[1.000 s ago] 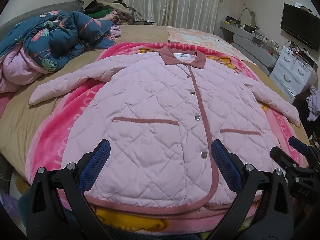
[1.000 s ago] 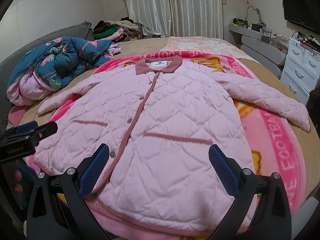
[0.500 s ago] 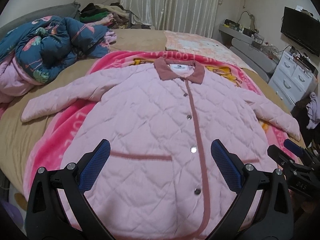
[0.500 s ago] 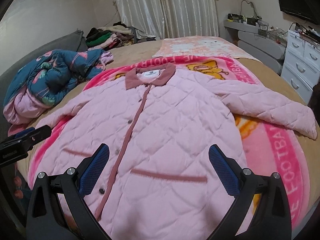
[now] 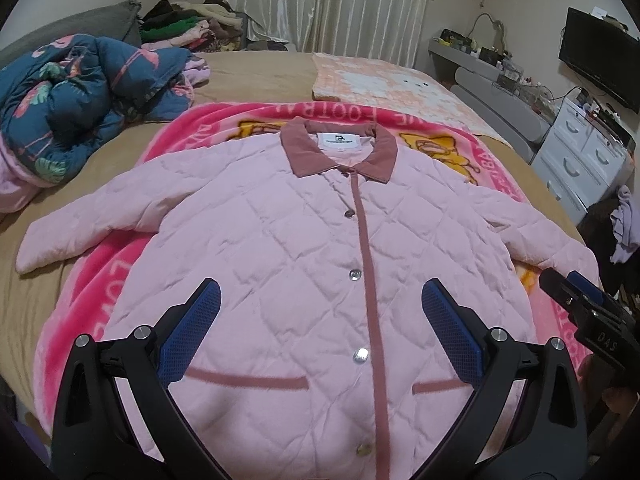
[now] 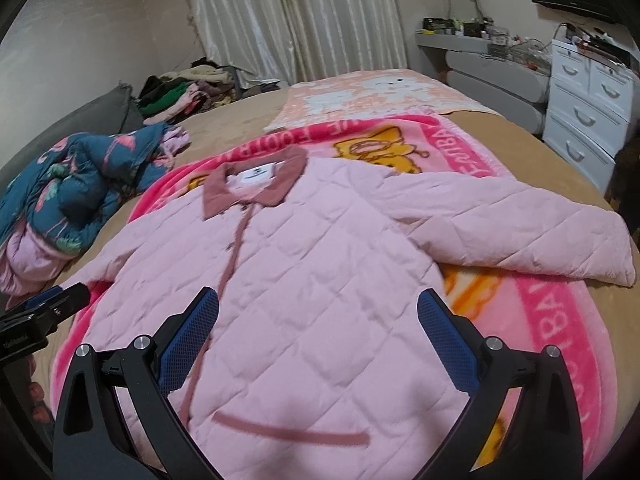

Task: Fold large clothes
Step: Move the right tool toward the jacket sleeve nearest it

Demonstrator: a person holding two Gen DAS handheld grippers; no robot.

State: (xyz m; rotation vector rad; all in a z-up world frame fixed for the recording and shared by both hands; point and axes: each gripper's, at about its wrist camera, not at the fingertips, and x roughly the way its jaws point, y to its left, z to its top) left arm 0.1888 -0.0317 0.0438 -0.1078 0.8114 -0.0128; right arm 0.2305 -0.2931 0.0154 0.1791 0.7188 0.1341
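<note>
A pale pink quilted jacket with a dusty-rose collar lies flat and buttoned on a bright pink blanket, both sleeves spread out. My left gripper hovers open over the jacket's lower front, near the button placket. Over the jacket's right half my right gripper hangs open, with the right sleeve stretching off to its right. Neither holds anything. Each gripper shows at the edge of the other's view: the right gripper, the left gripper.
A rumpled blue flamingo-print quilt sits at the bed's left side. A stack of clothes lies by the curtains. A peach towel covers the far bed. White drawers and a TV stand on the right.
Both grippers have moved forward over the jacket toward the collar; the hem has dropped out of view and the right sleeve looms larger in the right wrist view. Both stay open.
</note>
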